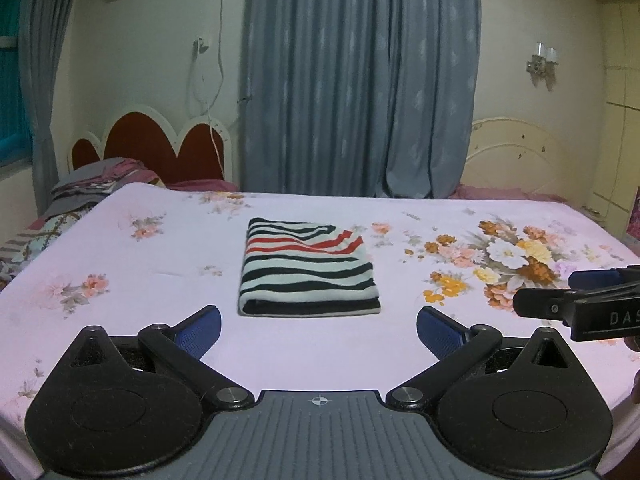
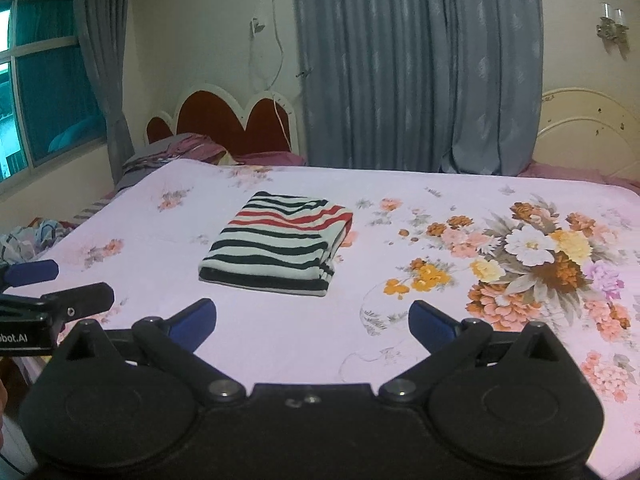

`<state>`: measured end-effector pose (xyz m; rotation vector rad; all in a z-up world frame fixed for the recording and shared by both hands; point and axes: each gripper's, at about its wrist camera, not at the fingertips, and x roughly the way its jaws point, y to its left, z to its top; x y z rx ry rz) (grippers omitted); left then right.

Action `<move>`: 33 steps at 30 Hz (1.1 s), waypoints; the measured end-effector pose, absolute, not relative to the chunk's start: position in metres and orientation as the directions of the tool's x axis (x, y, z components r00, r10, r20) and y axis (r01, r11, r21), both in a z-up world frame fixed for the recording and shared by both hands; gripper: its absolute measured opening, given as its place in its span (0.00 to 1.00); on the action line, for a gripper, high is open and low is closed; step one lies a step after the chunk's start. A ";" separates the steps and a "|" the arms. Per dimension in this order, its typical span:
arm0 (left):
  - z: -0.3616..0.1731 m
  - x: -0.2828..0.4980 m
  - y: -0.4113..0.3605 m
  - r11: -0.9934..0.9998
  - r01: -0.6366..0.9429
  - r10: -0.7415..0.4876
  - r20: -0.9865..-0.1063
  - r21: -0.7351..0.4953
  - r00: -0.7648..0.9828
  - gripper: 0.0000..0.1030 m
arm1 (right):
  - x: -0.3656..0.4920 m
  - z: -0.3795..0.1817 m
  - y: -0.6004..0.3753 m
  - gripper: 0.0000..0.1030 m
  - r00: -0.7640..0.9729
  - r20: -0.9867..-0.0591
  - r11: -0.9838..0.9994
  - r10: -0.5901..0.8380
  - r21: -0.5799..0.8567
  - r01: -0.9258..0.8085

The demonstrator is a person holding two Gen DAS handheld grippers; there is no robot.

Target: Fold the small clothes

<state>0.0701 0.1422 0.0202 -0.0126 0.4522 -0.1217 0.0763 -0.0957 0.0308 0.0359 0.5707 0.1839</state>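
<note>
Partial lettering "DAS" marks the right gripper (image 1: 576,292); "bot.AI" marks the left gripper (image 2: 56,288). Both grippers' jaws are fully spread, holding nothing. The folded striped garment (image 1: 308,268) lies on the floral bedsheet (image 1: 160,280), apart from both.

Folded garment (image 1: 309,267) on the bed (image 1: 160,320), curtain (image 1: 360,80) behind, probably bedding (image 1: 86,184) far left.

Floral-sheeted bed (image 1: 160,280) carries one folded striped garment (image 1: 308,266).
</note>
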 end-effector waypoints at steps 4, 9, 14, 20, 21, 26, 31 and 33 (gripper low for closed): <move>0.024 0.066 0.142 0.993 0.112 -0.118 -0.428 -0.038 0.896 1.00 | 0.073 0.034 -0.097 0.99 0.832 -0.525 0.984 0.179 0.085 -0.158; 0.025 0.064 0.143 0.993 0.108 -0.115 -0.426 -0.040 0.897 1.00 | 0.073 0.035 -0.095 0.99 0.833 -0.523 0.983 0.180 0.079 -0.163; 0.024 0.065 0.143 0.994 0.103 -0.110 -0.427 -0.040 0.897 1.00 | 0.072 0.036 -0.092 0.99 0.834 -0.522 0.983 0.180 0.075 -0.165; 0.022 0.066 0.143 0.994 0.099 -0.109 -0.428 -0.045 0.897 1.00 | 0.072 0.037 -0.091 0.99 0.833 -0.525 0.984 0.177 0.071 -0.164; 0.022 0.066 0.143 0.994 0.099 -0.108 -0.428 -0.044 0.897 1.00 | 0.072 0.037 -0.091 0.99 0.833 -0.524 0.984 0.176 0.071 -0.163; 0.021 0.067 0.144 0.994 0.099 -0.108 -0.428 -0.043 0.897 1.00 | 0.072 0.036 -0.090 0.99 0.832 -0.526 0.984 0.176 0.071 -0.164; 0.021 0.067 0.144 0.994 0.098 -0.108 -0.426 -0.044 0.898 1.00 | 0.073 0.036 -0.091 0.99 0.832 -0.525 0.984 0.177 0.071 -0.164; 0.021 0.067 0.144 0.994 0.098 -0.106 -0.425 -0.041 0.899 1.00 | 0.073 0.037 -0.091 0.99 0.832 -0.525 0.984 0.177 0.071 -0.165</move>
